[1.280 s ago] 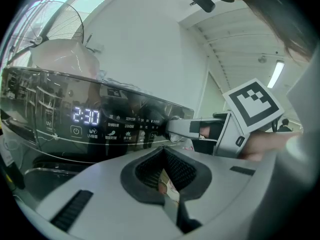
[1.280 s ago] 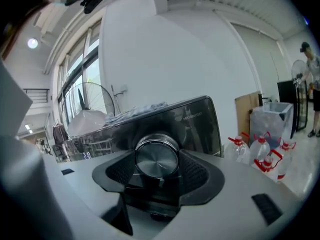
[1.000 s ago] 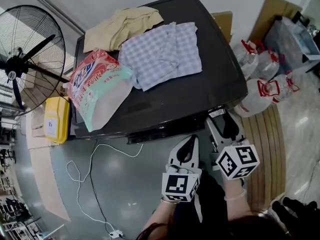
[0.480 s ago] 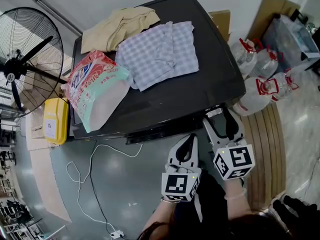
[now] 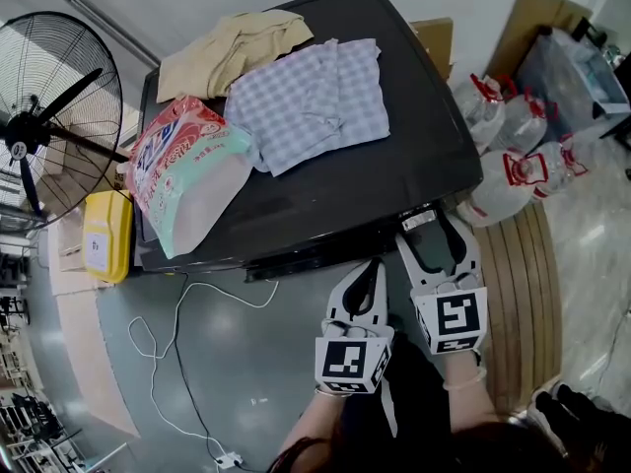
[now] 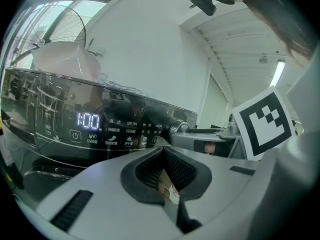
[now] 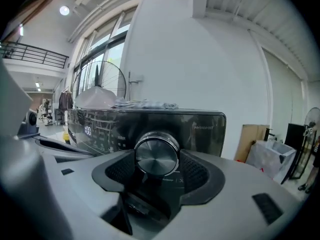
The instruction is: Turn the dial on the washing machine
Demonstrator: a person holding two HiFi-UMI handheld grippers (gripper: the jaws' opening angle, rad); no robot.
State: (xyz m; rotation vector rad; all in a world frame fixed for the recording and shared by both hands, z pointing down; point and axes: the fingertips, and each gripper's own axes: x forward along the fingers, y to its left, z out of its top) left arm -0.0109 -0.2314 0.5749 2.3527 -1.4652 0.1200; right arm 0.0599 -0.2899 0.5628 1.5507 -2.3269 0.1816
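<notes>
Clasping the dial (image 7: 156, 155) from both sides, your right gripper (image 7: 156, 160) sets its ridged pads (image 7: 196, 171) against the knob's rim. The brushed metal face looks straight back at that gripper's camera. The dial sits at the right end of the dark control panel (image 7: 200, 131) on the front of the washing machine (image 5: 394, 166), just under the top edge.

Your left gripper (image 6: 162, 151) is clenched, its jaws meeting tip to tip. It hangs just beside the right one, in front of the panel and apart from it. Its view takes in the lit display (image 6: 88, 120) reading 1:00 and a row of small labels to the right.

On top of the machine lie three things: a detergent bag (image 5: 187, 180) at the left edge, a checked cloth (image 5: 311, 101) touching it, and a beige cloth (image 5: 237, 47) behind. A standing fan (image 5: 49, 126) and a yellow container (image 5: 106, 235) stand to the machine's left.
</notes>
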